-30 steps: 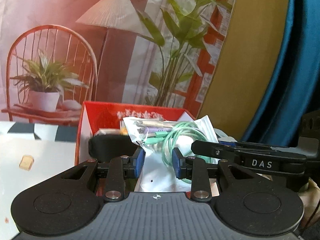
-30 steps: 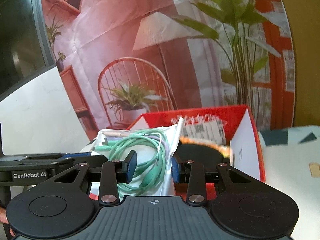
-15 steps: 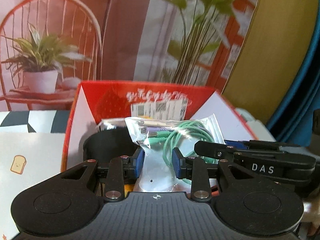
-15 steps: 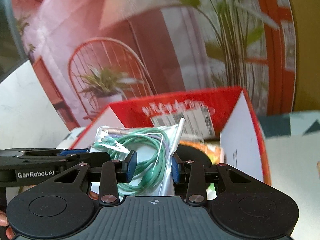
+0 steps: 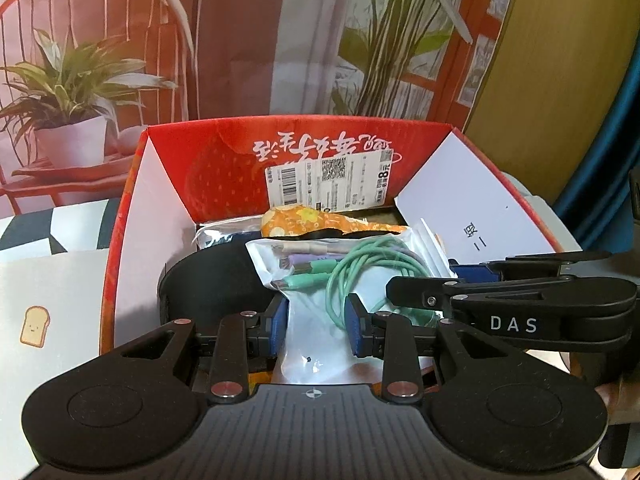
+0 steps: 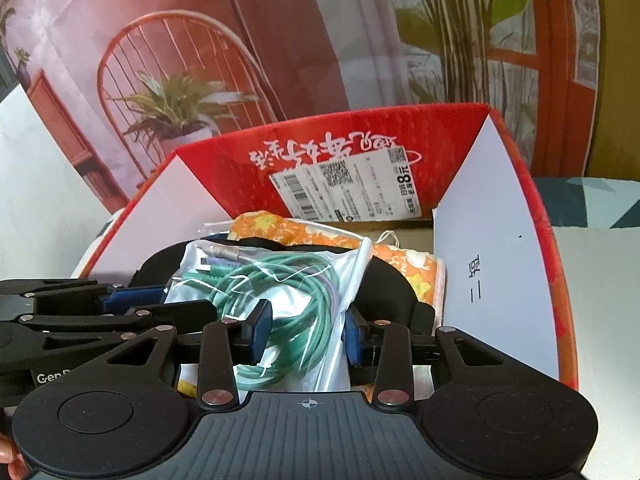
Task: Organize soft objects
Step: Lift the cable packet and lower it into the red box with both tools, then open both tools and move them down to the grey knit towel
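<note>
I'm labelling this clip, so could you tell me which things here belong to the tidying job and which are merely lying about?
Part of the job:
- cable bag, held by left gripper and right gripper
- red box
- orange floral pouch and black soft item inside it

Just there:
- toast-print sheet
- shipping label

Warm, dim light; glare on the plastic bag (image 6: 280, 280); slightly soft backdrop, fisheye bending and dark corners at the edges.

Between the jaws sits one clear bag of cables (image 5: 320, 280); beyond them one red box (image 5: 360, 140), one orange floral pouch (image 5: 304, 220), one black item (image 5: 208, 280).
</note>
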Action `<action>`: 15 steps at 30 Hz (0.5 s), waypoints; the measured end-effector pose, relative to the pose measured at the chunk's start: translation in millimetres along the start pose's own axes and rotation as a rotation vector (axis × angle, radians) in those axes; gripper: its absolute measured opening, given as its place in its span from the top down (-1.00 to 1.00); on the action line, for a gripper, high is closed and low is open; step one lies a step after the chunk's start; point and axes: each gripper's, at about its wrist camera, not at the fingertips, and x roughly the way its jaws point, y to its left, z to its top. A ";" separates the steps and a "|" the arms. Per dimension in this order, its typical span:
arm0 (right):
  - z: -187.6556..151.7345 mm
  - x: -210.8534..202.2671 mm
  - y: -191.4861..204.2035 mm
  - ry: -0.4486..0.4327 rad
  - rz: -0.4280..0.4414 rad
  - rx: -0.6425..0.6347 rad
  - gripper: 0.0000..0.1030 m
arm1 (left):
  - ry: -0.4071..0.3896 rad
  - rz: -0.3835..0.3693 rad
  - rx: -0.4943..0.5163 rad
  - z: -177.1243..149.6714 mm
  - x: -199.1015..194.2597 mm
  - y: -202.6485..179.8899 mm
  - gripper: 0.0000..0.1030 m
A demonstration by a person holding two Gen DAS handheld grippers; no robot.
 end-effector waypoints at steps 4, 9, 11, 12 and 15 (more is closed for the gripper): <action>-1.5 0.6 -0.7 0.003 -0.003 0.010 0.33 | -0.008 0.001 0.011 -1.0 -2.8 -2.2 0.35; -8.9 -17.9 1.1 -0.082 -0.028 0.000 0.08 | -0.074 -0.001 0.028 -5.5 -26.4 -3.2 0.12; -15.4 -31.0 0.4 -0.132 -0.021 -0.005 0.07 | -0.122 -0.002 0.030 -11.1 -43.6 -2.1 -0.02; -18.3 -37.5 -0.9 -0.154 -0.017 -0.005 0.05 | -0.144 -0.004 0.029 -14.9 -53.5 -1.1 -0.03; -31.3 -63.2 -5.1 -0.234 0.006 -0.010 -0.03 | -0.191 -0.012 0.010 -29.6 -79.2 3.6 -0.07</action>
